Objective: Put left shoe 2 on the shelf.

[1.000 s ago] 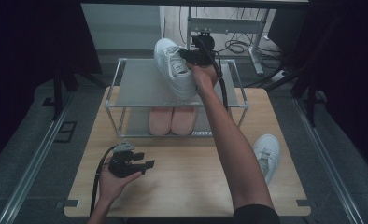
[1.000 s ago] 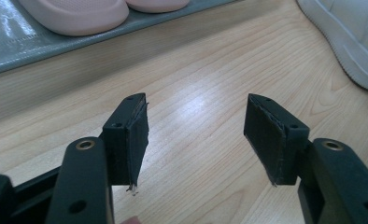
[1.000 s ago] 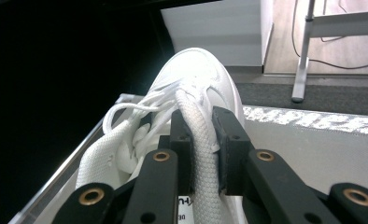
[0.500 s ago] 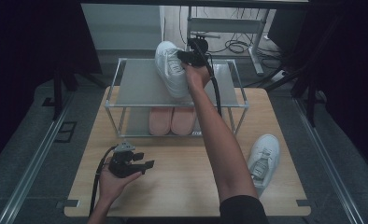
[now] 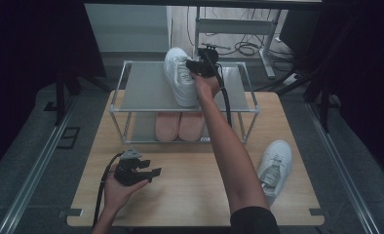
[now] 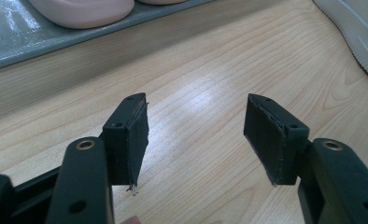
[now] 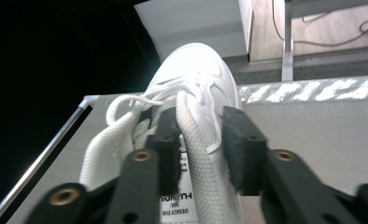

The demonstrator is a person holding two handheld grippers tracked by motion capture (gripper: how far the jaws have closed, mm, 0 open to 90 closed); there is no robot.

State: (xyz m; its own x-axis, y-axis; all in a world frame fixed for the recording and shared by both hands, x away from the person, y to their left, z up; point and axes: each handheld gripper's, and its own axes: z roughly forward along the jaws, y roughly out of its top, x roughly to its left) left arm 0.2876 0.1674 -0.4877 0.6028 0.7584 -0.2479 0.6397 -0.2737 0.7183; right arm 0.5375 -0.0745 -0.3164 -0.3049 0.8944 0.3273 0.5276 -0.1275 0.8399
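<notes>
A white sneaker [image 5: 180, 77] sits on the top shelf of a metal-framed shoe rack [image 5: 142, 92], toe pointing away from the person, as the right gripper [image 5: 196, 67] loosens at its collar. Over the past second the shoe has come down from a raised, tilted carry to lie flat on the shelf, and the jaws have just been opening. In the right gripper view the collar's edge [image 7: 198, 154] stands between the pads with a gap at the right pad, so the pinch looks released (the shoe now seems to rest on its own weight). That likely means this placement is all but done. Its partner, a second white sneaker [image 5: 275, 165], lies on the wooden table [image 5: 190, 195] at the person's right, well apart from the rack and probably the next to go up. A pair of pink slippers [image 5: 179, 126] occupies the lower shelf. The left gripper [image 5: 142, 171] rests low over the table, jaws spread wide on nothing.
</notes>
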